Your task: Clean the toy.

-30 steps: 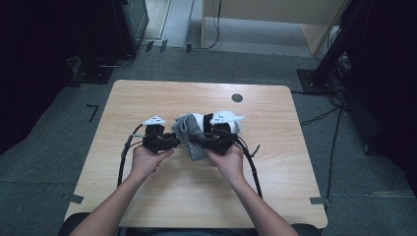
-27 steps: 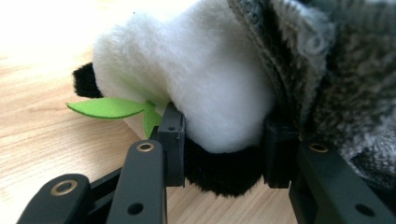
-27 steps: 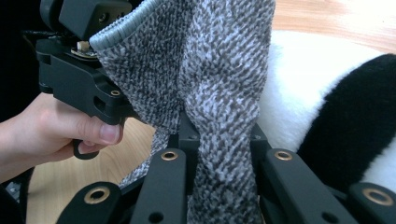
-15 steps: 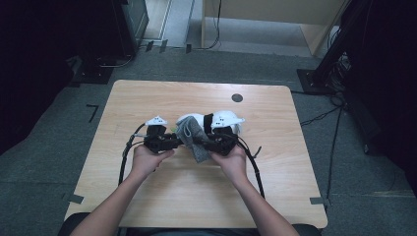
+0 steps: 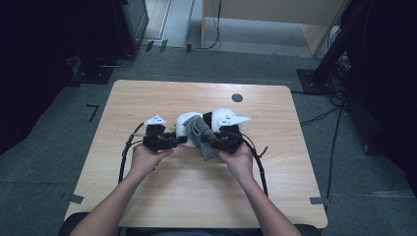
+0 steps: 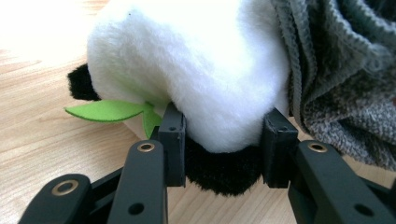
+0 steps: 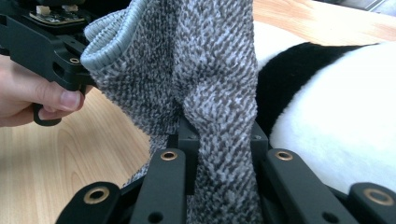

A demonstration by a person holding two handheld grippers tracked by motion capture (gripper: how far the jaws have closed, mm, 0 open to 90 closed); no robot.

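At frame centre on the pale wooden table point(image 5: 162, 206): left gripper point(image 6: 223, 140) clamped on white-and-black plush panda toy point(image 6: 196, 70), right gripper point(image 7: 219, 140) pinching grey knitted sock point(image 7: 205, 74).

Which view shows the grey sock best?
The right gripper view: the grey sock hangs up close, knit clear, clamped between that gripper's jaws. The left gripper view shows only its folds beside the plush panda. The high view shows it small.

Toy point(image 6: 196, 70): white and black plush, fluffy, matt; leaf point(image 6: 105, 110) green felt. Cloth point(image 7: 205, 84): grey knit, rough-looped, ribbed hem. Table point(image 5: 196, 196): pale wood grain, smooth. Jaws looked matt black plastic, brass-coloured rivets.
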